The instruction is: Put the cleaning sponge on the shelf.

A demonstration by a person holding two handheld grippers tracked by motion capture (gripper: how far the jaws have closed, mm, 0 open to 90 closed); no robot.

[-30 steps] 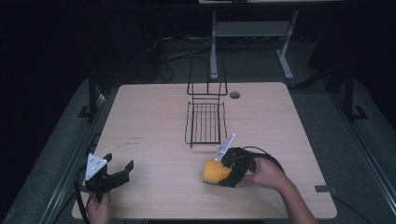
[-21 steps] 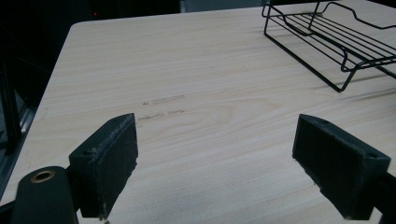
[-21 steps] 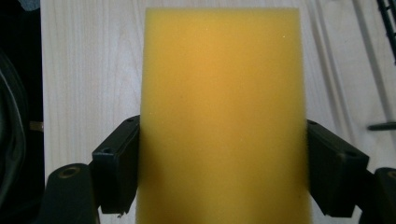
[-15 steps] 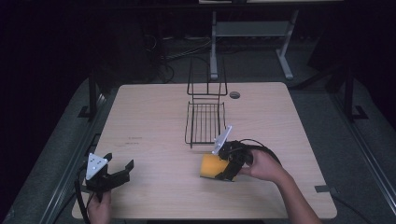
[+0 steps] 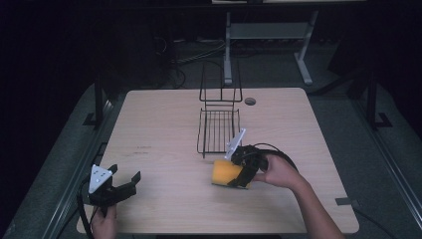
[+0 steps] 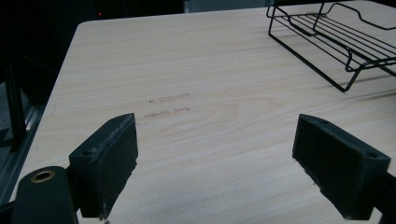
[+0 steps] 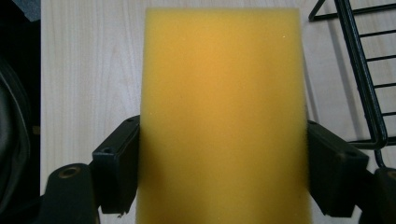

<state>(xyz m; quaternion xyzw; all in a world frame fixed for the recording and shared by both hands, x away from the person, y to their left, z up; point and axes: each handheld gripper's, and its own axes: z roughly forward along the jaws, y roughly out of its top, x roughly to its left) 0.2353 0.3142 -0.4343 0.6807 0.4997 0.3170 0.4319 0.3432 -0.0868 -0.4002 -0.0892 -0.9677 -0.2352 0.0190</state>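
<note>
Yellow sponge [image 7: 223, 116], rectangular, clamped by its two long sides in right tool [image 5: 242, 169]; black pads [image 7: 116, 170] pressed flat against either side in right gripper view, foam face toward the camera, pale wood grain beyond it; in high view sponge [image 5: 225, 173] low over the table [image 5: 159, 124], right of centre toward the near edge, whether touching the wood cannot tell; just in front of the near end of black wire rack [image 5: 218, 130], close but apart from it; rack wires [image 7: 369, 70] at the right edge of right gripper view, beside the sponge, no contact seen; rack lying flat at mid-table with an upright wire frame rising at its far end; right hand [image 5: 278, 172] wrapped round the tool body, cable looping over it, grey plate tilted up toward the rack; left tool [image 5: 122, 185] well apart from all this, at the near left corner, held low by left hand [image 5: 104, 224]; jaws wide apart, nothing between them but bare wood and faint dark marks [image 6: 170, 103]; rack corner [image 6: 336, 42] far off at upper right of left gripper view; small round hole [image 5: 250, 101] in the table near the far edge, right of the rack.
</note>
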